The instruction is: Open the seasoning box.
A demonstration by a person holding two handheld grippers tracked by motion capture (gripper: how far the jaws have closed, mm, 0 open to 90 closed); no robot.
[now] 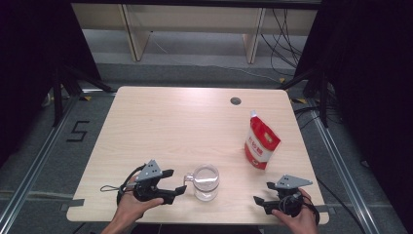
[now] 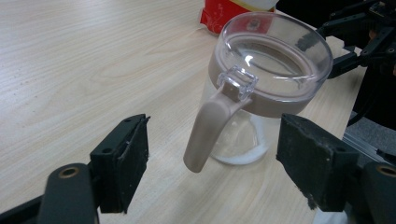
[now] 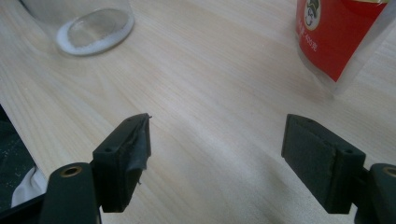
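While the left gripper (image 1: 179, 182) stands open with the handle (image 2: 211, 131) of the clear jug (image 1: 206, 182) between its unpressed jaws near the table's (image 1: 160, 126) front edge, closing squarely on the handle is advisable; the right gripper (image 1: 258, 201) rests open, empty.

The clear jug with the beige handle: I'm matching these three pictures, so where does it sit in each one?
High view: the clear jug stands near the table's front edge, between the two grippers.
Left gripper view: the jug is right of centre, its handle between the open jaws.
Right gripper view: its base at top left.
Shared landmark: the red pouch, beyond the jug.
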